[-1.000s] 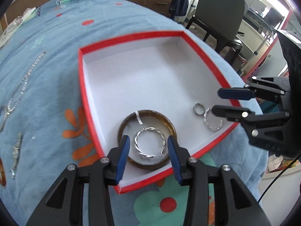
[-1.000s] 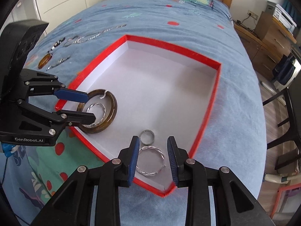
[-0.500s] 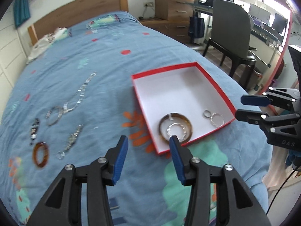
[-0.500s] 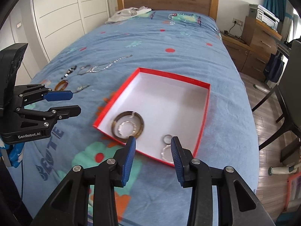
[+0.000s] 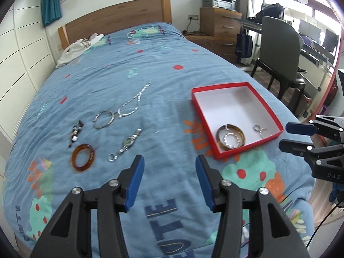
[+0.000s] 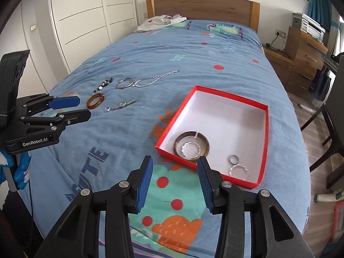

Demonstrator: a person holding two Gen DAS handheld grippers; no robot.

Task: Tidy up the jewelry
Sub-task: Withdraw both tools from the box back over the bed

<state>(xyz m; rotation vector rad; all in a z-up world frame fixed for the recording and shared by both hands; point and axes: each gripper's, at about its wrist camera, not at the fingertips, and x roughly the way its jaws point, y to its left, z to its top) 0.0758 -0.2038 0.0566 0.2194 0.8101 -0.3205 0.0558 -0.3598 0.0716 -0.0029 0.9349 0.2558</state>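
Above the blue patterned bedspread (image 5: 163, 68), your left gripper (image 5: 169, 167) hangs released and empty, its blue pads having just spread wider, and your right gripper (image 6: 175, 173) is likewise unclenched with nothing between its pads, its jaws also just opening. Take the shallow red-rimmed white cardboard box (image 6: 266, 129) as your landmark: inside it, at the near end, lie a brown tortoiseshell bangle (image 6: 191, 145) ringed around a twisted silver hoop (image 6: 191, 149), with a small plain silver ring (image 6: 234, 158) touching a second twisted silver hoop (image 6: 239, 170). Well to the left of the box, loose on the bedspread, wait an amber resin bangle (image 5: 83, 158), a silver metal wristwatch (image 5: 126, 144), a dark beaded strand (image 5: 75, 134), a thin silver bangle (image 5: 104, 119) and a sparkling silver chain necklace (image 5: 134, 102). I judge the amber bangle light, stiff and rather slick, so pinch across its rim. The watch likely weighs most; take it at the case. The chain and beads will go limp, so grip mid-length.
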